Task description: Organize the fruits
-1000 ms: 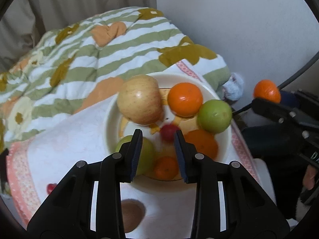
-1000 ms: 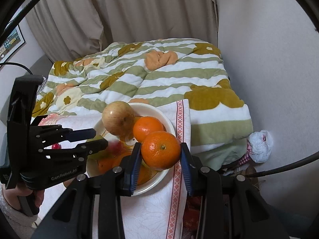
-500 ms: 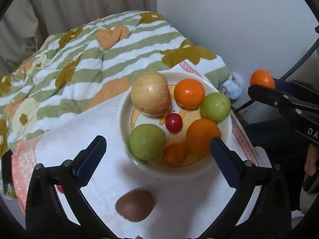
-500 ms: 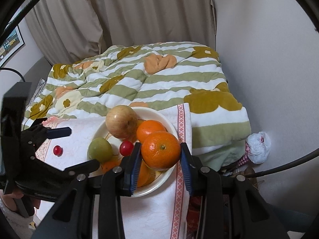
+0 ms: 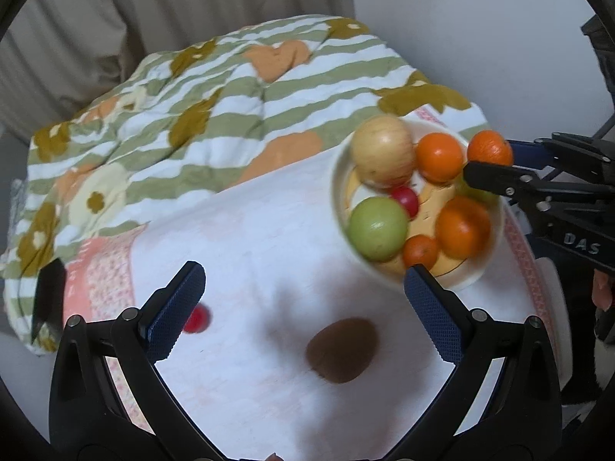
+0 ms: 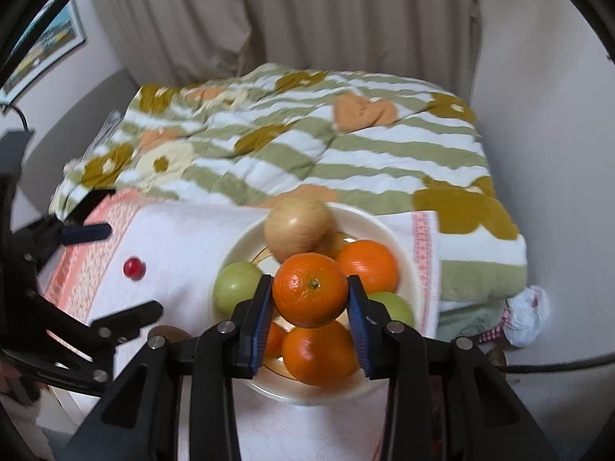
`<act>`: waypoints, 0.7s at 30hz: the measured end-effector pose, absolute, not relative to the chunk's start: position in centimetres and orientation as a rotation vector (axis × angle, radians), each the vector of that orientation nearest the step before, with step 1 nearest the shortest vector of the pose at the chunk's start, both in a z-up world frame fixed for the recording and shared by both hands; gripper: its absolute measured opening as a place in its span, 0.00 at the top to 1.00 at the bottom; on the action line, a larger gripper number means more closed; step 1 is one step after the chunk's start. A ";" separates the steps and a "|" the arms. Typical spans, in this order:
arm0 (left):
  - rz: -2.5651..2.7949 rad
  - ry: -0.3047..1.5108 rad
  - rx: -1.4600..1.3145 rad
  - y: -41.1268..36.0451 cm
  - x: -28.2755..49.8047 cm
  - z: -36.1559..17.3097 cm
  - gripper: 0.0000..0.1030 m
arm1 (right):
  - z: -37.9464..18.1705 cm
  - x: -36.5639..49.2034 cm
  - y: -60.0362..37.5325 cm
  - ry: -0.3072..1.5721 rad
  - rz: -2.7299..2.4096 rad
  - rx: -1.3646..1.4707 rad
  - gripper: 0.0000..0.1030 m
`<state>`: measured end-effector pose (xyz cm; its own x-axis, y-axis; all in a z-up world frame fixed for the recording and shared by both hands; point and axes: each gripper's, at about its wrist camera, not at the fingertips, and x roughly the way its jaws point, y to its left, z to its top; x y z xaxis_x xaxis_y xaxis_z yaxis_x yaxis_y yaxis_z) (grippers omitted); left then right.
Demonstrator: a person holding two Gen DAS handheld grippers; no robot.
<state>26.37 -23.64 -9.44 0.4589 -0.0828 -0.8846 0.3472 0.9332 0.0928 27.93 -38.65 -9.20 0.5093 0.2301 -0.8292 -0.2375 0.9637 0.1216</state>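
Dimpled round mandarin [image 6: 309, 289] clamped in right hand-held gripper [image 6: 310, 303]; left hand-held gripper [image 5: 303, 309] wide; blurred, probably fuzzy kiwi [image 5: 341, 349].

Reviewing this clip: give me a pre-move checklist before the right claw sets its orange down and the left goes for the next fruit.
1. Right claw clamped on the held orange: ok.
2. Orange over the plate: ok.
3. Free spot on the plate: cannot tell; it looks crowded.
4. Left claw open and empty: ok.
5. Kiwi unobstructed on the cloth: ok.
6. Small red fruit off the plate, partly behind a left claw finger: not ok.
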 end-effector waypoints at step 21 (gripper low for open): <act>-0.206 1.112 0.133 -18.0 24.1 -11.7 0.00 | -10.6 28.3 -36.6 0.942 0.273 -0.099 0.09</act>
